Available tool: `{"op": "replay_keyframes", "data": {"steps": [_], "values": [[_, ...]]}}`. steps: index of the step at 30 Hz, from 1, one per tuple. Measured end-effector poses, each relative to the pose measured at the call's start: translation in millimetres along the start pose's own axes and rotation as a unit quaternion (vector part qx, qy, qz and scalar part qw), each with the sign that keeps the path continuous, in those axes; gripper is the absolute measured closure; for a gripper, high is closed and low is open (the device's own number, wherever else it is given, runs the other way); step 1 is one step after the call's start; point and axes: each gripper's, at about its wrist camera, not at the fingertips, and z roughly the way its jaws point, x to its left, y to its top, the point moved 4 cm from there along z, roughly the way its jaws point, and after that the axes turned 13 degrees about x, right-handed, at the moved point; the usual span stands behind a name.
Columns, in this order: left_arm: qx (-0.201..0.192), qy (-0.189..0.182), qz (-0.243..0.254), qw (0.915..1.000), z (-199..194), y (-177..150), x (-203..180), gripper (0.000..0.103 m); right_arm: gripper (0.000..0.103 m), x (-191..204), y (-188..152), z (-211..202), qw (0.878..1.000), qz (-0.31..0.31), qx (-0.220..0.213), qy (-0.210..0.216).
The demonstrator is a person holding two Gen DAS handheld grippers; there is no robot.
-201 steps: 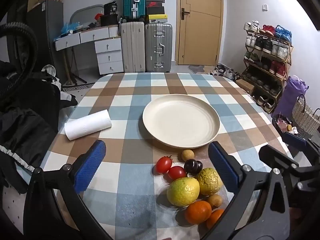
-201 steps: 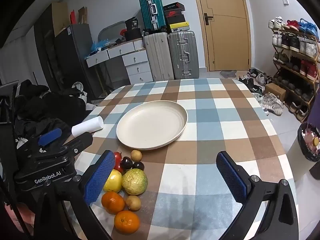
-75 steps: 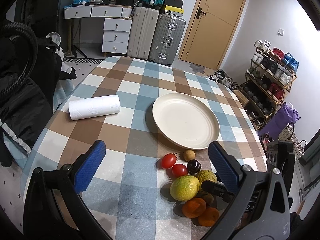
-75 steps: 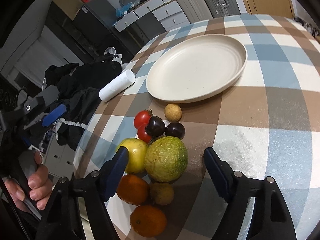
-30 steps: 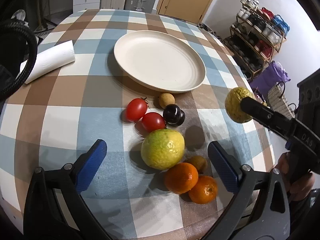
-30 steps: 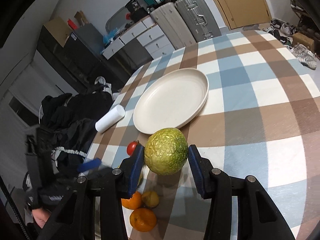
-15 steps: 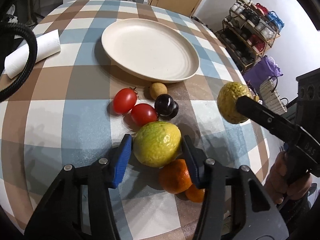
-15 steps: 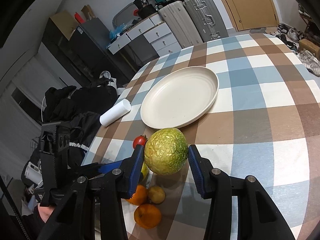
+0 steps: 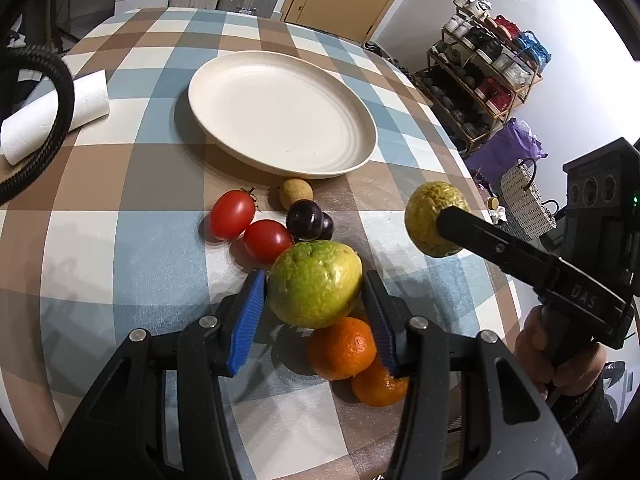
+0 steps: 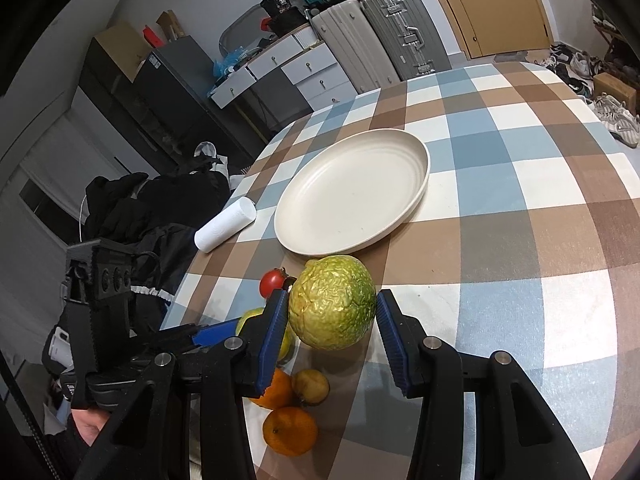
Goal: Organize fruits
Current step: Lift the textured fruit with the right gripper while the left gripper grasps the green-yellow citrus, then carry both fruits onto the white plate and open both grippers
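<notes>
Tomatoes (image 9: 250, 224) and plums (image 9: 308, 216) (touching) sit before the plate (image 9: 280, 112).

The plate (image 9: 280, 112) looks matt, cream and smooth, with faint rings inside its rim. Under it the tablecloth (image 9: 132, 240) is woven checked cloth, dull in finish. Just in front of the plate, the tomatoes (image 9: 233, 213) and the dark plums (image 9: 305, 214) are glossy. The green fruit (image 10: 332, 307) has wrinkled, rough skin. The blue pads (image 9: 248, 320) are ribbed, seemingly rubber. Left of the plate, the paper roll (image 9: 86, 102) is soft and matt.
</notes>
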Motion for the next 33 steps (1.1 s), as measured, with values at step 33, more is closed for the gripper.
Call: {"op": "replay_keyframes", "data": {"steps": [33], "values": [[-0.053, -0.065, 0.021, 0.9963, -62.8, 30.3, -11.4, 0.057, 0.057, -1.2, 9.1, -10.9, 1.0, 0.005, -0.024, 0.016]]}}
